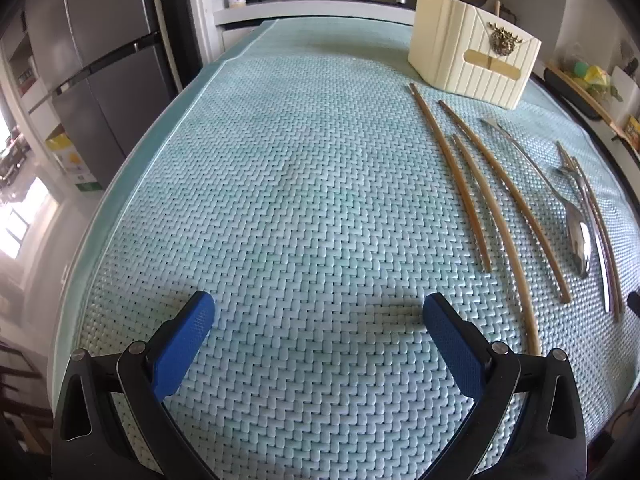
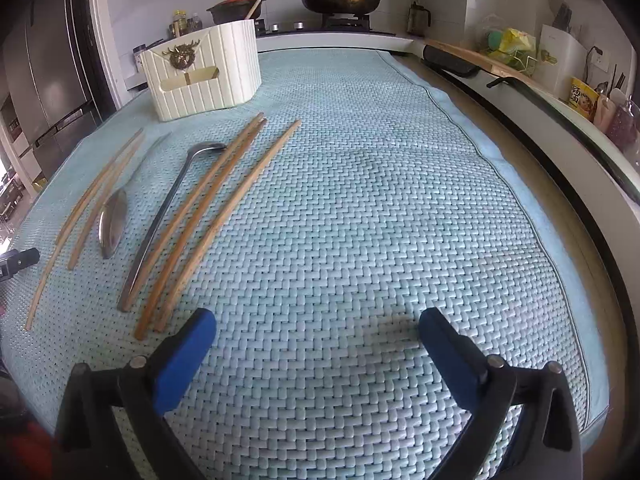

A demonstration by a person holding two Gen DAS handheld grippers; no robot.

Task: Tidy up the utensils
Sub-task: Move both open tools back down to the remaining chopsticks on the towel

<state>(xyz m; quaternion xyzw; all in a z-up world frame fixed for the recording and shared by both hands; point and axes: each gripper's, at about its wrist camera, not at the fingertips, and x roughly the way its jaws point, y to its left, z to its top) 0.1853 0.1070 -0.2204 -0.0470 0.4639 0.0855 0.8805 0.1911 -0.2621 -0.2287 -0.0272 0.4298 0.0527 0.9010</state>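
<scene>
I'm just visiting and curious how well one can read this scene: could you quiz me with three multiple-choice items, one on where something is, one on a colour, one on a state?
1. Where is the cream holder?
A. at the mat's far end, beyond the utensils
B. between the right gripper's fingers
C. on the stove

2. What colour are the gripper pads?
A. red
B. blue
C. yellow

3. How is the right gripper?
A. shut on a spoon
B. shut on a chopstick
C. open and empty

Key: 1 A, it stands behind the chopsticks; 2 B, both pads show blue; 3 C, only woven mat lies between its fingers.
</scene>
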